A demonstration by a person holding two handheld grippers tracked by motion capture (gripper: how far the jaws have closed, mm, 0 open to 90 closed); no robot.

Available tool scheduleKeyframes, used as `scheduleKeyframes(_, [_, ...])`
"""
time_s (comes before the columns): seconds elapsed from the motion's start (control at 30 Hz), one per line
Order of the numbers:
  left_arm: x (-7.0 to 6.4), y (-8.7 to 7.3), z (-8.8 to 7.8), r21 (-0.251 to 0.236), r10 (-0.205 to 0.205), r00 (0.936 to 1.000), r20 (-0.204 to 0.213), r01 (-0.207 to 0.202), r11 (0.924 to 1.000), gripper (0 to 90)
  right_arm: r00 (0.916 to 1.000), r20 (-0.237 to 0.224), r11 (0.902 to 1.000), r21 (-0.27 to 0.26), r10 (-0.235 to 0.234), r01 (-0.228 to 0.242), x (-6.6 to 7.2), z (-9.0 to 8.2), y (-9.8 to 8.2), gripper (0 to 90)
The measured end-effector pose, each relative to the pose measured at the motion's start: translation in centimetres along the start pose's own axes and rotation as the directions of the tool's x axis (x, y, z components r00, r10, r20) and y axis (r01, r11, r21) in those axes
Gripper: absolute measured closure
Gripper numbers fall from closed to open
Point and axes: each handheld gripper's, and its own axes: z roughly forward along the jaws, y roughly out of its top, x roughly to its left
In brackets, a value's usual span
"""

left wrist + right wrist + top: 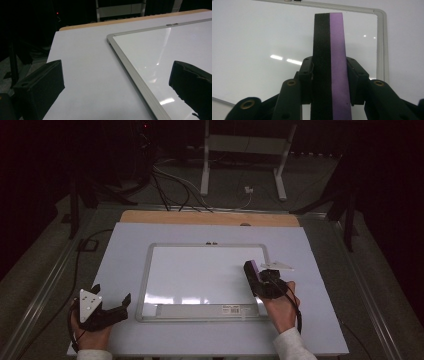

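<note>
The right gripper has its jaws clamped on a whiteboard eraser, a slab with a black felt layer and a purple foam back, held edge-up so both layers show side by side between the pads. In the high view it sits over the right part of the whiteboard, close to the frame's right edge. The board's surface looks clean and glossy, with only ceiling-light glare on it and no marks that I can make out; it lies flat in the middle of the bench. The step in hand looks like wiping the board, or finishing that job. The next move probably calls for turning the felt face down onto the surface and keeping even pressure through a stroke. The left gripper rests at the near left corner of the bench, jaws wide apart and holding nothing, just beside the board's left frame
</note>
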Motion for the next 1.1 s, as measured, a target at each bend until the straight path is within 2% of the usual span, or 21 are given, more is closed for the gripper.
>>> scheduleKeyframes(0.67, [-0.1, 0.0, -0.1, 0.0, 0.005, 1.0, -0.003, -0.005, 1.0, 0.6, 0.9973, 0.049, 0.9985, -0.001, 0.055, -0.055, -1.1, -1.3, -1.9, 63.0])
scheduleKeyframes(1.1, [-0.1, 0.0, 0.0, 0.003, 0.007, 1.0, -0.002, -0.007, 1.0, 0.6, 0.9939, 0.078, 0.9967, 0.019, 0.078, -0.079, -1.6, -1.6, -3.3, 63.1])
